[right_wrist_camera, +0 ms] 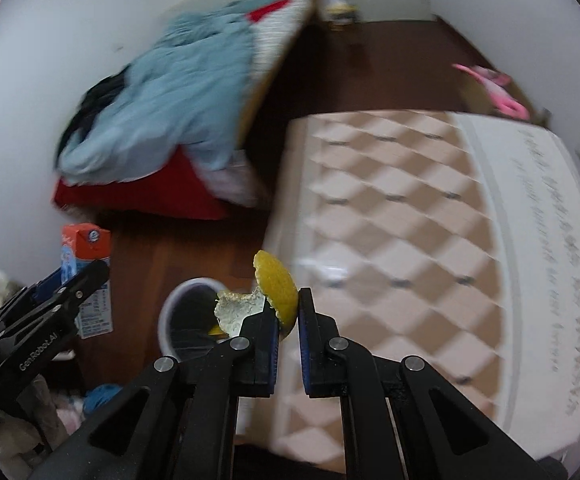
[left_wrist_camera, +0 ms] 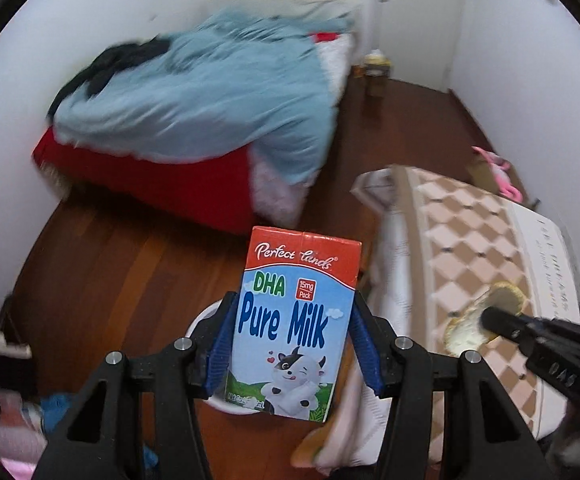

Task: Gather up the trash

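- Blue pads of the left gripper (left_wrist_camera: 294,344) clamp a Perfect Lands "Pure Milk" carton (left_wrist_camera: 294,328) by its two sides, upright, above the white bin (left_wrist_camera: 204,322) on the wooden floor (left_wrist_camera: 130,272).
- Right gripper (right_wrist_camera: 288,320) has its fingers drawn narrow, pinching a yellow citrus peel (right_wrist_camera: 276,288), pale pith outward, just beside the bin's rim and near the edge of the checked mattress (right_wrist_camera: 402,240).
- Light blue blanket (left_wrist_camera: 210,96) lies heaped on red bedding (left_wrist_camera: 162,184) by the wall.

The milk carton (left_wrist_camera: 294,324) hides most of the white bin (left_wrist_camera: 206,316); bedding (right_wrist_camera: 158,92) looks motion-blurred.
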Action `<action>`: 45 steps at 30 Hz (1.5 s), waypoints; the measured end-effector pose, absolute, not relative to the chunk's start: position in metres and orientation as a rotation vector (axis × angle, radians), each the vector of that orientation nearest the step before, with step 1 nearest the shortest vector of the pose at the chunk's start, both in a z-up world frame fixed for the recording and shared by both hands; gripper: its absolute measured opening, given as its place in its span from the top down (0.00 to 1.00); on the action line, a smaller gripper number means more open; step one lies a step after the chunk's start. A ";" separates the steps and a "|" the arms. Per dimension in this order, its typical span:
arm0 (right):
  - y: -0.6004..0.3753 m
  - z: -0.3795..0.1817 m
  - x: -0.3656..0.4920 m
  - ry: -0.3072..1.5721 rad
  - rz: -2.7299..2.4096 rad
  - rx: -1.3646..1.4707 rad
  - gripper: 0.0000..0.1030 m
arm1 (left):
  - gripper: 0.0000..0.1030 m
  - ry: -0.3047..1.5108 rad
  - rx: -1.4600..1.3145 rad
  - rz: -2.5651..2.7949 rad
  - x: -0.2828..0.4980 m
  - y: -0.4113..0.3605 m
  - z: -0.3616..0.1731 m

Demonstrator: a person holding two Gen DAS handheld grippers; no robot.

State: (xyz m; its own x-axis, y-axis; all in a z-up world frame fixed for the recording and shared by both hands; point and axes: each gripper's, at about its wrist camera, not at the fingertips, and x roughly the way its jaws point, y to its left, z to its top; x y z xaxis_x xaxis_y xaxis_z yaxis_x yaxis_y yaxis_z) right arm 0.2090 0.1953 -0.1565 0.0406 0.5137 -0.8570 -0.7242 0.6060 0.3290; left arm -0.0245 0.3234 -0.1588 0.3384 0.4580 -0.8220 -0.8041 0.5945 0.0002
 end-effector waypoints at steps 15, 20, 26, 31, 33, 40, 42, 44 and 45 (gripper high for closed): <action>0.356 -0.322 0.085 1.442 1.066 -0.554 0.91 | 0.38 1.065 -0.982 0.913 -0.104 0.457 -0.342; 0.383 -0.360 0.075 1.496 1.077 -0.583 0.91 | 0.07 1.055 -0.982 0.989 -0.118 0.456 -0.342; 0.397 -0.376 0.067 1.514 1.111 -0.589 0.15 | 0.07 1.082 -0.813 1.133 -0.145 0.420 -0.320; 0.385 -0.350 0.056 1.409 1.095 -0.671 0.00 | 0.07 1.062 -0.734 1.195 -0.162 0.382 -0.290; 0.377 -0.338 0.052 1.377 1.083 -0.702 0.00 | 0.07 1.039 -0.716 1.195 -0.168 0.366 -0.275; 0.318 -0.269 0.042 1.288 1.085 -0.679 0.00 | 0.07 0.968 -0.675 1.160 -0.176 0.321 -0.225; 0.302 -0.249 0.039 1.274 1.099 -0.659 0.00 | 0.07 0.954 -0.661 1.148 -0.176 0.308 -0.211; 0.288 -0.229 0.035 1.253 1.108 -0.643 0.00 | 0.07 0.937 -0.654 1.138 -0.179 0.297 -0.199; 0.279 -0.216 0.033 1.241 1.117 -0.630 0.00 | 0.07 0.928 -0.650 1.132 -0.180 0.291 -0.192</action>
State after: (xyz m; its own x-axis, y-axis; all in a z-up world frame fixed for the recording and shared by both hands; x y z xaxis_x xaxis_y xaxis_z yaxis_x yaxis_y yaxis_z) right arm 0.0335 0.2795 -0.2164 -0.0612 0.3141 -0.9474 -0.9095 0.3735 0.1826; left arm -0.1802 0.2911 -0.1918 0.1389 0.4644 -0.8746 -0.9489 0.3151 0.0166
